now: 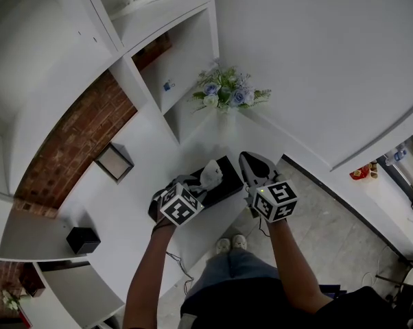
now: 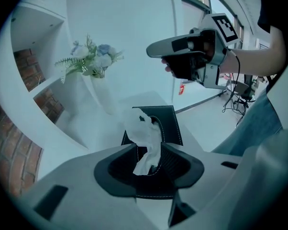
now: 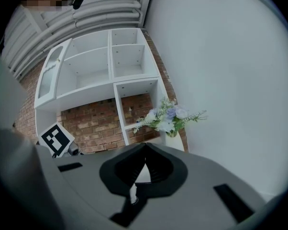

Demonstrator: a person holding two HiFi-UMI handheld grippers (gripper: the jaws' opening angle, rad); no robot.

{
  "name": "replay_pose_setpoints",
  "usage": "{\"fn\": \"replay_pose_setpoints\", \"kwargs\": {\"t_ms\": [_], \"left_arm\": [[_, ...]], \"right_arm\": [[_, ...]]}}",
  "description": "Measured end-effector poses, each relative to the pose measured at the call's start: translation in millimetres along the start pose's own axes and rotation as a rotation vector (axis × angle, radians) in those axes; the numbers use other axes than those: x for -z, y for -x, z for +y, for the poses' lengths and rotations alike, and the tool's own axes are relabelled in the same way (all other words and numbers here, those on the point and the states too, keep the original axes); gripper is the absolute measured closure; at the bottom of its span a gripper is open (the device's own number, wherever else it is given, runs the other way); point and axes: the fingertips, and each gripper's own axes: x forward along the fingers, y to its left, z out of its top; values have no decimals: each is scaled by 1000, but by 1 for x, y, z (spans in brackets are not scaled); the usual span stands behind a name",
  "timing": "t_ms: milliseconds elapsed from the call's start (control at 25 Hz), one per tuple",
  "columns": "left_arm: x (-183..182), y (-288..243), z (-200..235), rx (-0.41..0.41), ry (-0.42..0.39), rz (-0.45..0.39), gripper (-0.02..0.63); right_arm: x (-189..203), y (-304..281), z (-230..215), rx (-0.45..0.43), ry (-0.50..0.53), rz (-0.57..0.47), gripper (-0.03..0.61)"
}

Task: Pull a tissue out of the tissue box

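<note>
Left gripper (image 2: 149,146) jaws are pressed onto the white tissue (image 2: 143,131), which is seen standing out of the black tissue box (image 2: 166,118) just beneath. Right gripper (image 2: 156,49) is held closed and empty, raised to the right beyond the box. Flowers (image 2: 94,59) are set farther off.

The tissue box (image 1: 228,179) is black with pale stitching along its edges and lies flat on the white table (image 1: 134,184), just below the centre of the head view. A crumpled white tissue (image 2: 140,128) stands up from its top opening. It is pinched between the left gripper's (image 2: 149,145) fingers, with its loose end hanging on the near side.
</note>
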Motion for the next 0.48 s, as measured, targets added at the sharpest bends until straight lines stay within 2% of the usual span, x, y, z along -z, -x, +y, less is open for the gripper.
{"fn": "replay_pose_setpoints", "kwargs": {"t_ms": [160, 320, 480], "left_arm": [[3, -6, 0, 4, 17, 15, 479], [4, -9, 0, -9, 21, 21, 561], [2, -10, -4, -5, 23, 8, 592]], "right_arm": [[1, 3, -1, 0, 5, 7, 580], [0, 7, -5, 7, 8, 8, 580], [-2, 7, -8, 11, 2, 6, 580]]}}
